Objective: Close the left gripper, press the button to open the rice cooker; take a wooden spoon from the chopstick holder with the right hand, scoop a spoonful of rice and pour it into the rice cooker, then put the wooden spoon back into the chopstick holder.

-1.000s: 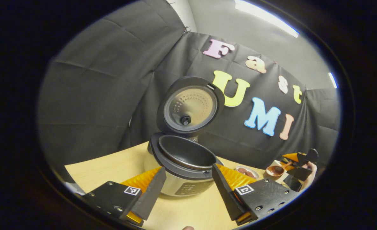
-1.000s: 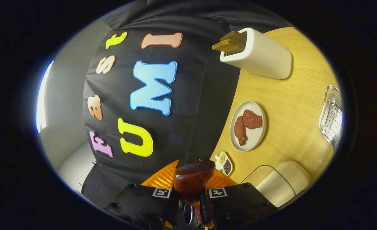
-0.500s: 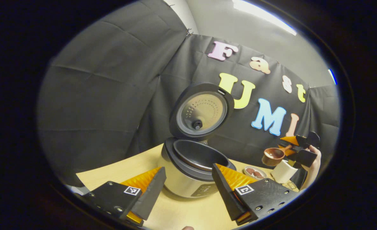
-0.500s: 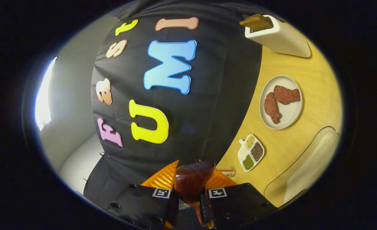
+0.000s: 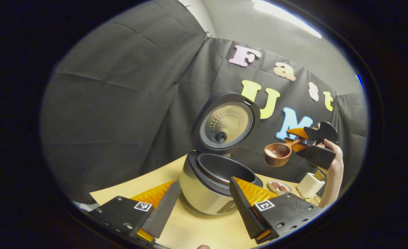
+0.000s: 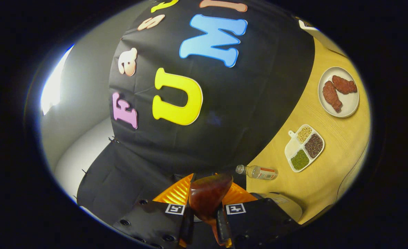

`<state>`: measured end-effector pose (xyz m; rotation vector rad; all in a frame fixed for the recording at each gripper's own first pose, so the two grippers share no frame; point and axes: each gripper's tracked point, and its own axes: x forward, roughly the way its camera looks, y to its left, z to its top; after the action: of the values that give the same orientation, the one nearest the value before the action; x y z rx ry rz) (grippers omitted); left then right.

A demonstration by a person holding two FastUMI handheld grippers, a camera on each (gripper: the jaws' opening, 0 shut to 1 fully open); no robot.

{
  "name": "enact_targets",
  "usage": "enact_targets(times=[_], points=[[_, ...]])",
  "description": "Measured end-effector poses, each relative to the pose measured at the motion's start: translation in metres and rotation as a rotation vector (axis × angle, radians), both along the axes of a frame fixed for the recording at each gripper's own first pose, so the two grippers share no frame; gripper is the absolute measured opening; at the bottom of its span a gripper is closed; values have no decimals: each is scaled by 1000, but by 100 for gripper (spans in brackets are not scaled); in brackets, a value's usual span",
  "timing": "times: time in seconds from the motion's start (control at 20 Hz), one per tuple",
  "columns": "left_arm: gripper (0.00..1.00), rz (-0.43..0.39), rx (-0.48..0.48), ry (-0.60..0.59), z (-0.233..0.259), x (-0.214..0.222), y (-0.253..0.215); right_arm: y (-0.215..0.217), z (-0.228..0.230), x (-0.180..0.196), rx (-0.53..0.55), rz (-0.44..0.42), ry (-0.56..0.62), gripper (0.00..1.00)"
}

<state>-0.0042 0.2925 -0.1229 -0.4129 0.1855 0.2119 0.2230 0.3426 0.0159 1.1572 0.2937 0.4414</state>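
Spoon [image 5: 278,154], pinched in the right claw [image 6: 204,216], nears the open cooker [image 5: 217,180]; keep it level until over the pot. Left claw [image 5: 204,204] wide, idle.

No readable text: small bottle's [image 6: 258,172] label and rice cooker's [image 5: 210,186] panel too blurred.

Reddish-brown wooden spoon [image 5: 277,154], silver rice cooker [image 5: 204,193], yellow-wood table [image 5: 197,230]

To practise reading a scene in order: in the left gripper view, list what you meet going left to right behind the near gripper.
Rice cooker with open lid → wooden spoon → right gripper → chopstick holder.
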Motion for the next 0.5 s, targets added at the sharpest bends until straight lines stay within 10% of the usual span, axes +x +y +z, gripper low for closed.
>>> enact_targets(times=[0.5], points=[[92, 29, -12, 8, -17, -2, 28, 87, -6, 11, -354, 58, -174, 28]])
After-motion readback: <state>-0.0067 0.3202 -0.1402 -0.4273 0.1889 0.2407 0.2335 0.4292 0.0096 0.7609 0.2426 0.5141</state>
